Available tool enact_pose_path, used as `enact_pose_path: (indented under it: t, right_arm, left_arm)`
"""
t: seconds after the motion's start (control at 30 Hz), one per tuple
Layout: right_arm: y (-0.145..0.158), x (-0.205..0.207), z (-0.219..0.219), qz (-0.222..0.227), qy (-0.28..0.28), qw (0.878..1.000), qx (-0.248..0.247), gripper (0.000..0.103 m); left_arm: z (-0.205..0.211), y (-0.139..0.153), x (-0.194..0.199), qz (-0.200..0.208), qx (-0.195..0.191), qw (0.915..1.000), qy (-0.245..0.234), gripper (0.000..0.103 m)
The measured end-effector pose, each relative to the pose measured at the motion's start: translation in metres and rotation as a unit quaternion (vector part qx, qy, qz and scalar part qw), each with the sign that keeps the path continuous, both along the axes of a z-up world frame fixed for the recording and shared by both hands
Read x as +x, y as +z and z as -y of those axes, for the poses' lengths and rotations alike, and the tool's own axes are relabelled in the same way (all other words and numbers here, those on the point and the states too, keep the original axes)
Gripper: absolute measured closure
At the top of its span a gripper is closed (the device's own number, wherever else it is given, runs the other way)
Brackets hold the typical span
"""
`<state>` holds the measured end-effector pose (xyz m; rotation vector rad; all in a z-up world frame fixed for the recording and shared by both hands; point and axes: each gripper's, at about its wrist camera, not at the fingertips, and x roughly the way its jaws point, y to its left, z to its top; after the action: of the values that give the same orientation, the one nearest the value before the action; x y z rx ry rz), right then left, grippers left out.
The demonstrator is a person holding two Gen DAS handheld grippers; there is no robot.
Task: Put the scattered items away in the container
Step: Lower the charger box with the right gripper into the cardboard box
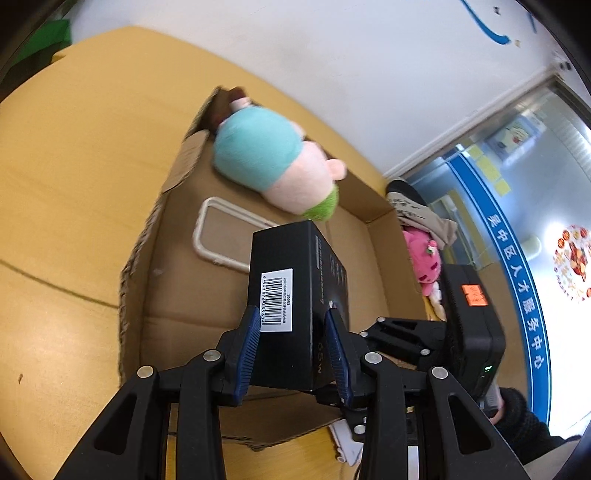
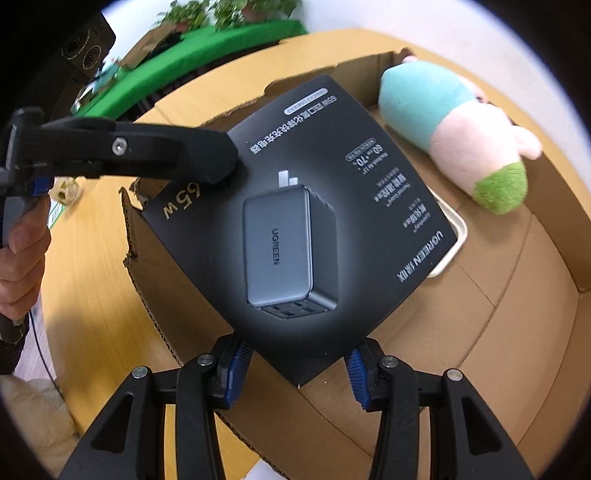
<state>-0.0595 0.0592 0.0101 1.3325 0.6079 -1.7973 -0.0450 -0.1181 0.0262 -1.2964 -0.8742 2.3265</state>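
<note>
My left gripper (image 1: 293, 328) is shut on a black charger box (image 1: 291, 291) and holds it above the open cardboard box (image 1: 177, 288). In the right wrist view the same charger box (image 2: 295, 229) fills the middle, with the left gripper's finger (image 2: 192, 155) on its upper left corner. My right gripper (image 2: 297, 369) is open, its fingers on either side of the box's near corner without clamping it. A plush doll in teal and pink (image 1: 273, 162) and a white phone case (image 1: 218, 236) lie inside the cardboard box (image 2: 517, 314).
The cardboard box sits on a wooden table (image 1: 66, 177). A pink plush (image 1: 424, 258) and a grey cloth (image 1: 424, 214) lie beyond its right wall. White paper (image 1: 347, 439) lies by the near edge. Green-covered furniture with plants (image 2: 221, 33) stands behind the table.
</note>
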Motion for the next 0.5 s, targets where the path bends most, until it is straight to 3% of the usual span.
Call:
enact_pose_path:
  t: [0.17, 0.5]
  right_arm:
    - [-0.006, -0.007, 0.019, 0.029, 0.029, 0.999, 0.021, 0.058]
    - [-0.024, -0.016, 0.041, 0.077, 0.031, 0.996, 0.021, 0.058]
  left_arm:
    - [0.004, -0.015, -0.005, 0.039, -0.012, 0.9991, 0.011, 0.061]
    - [0.000, -0.028, -0.014, 0.066, -0.057, 0.9962, 0.006, 0.062]
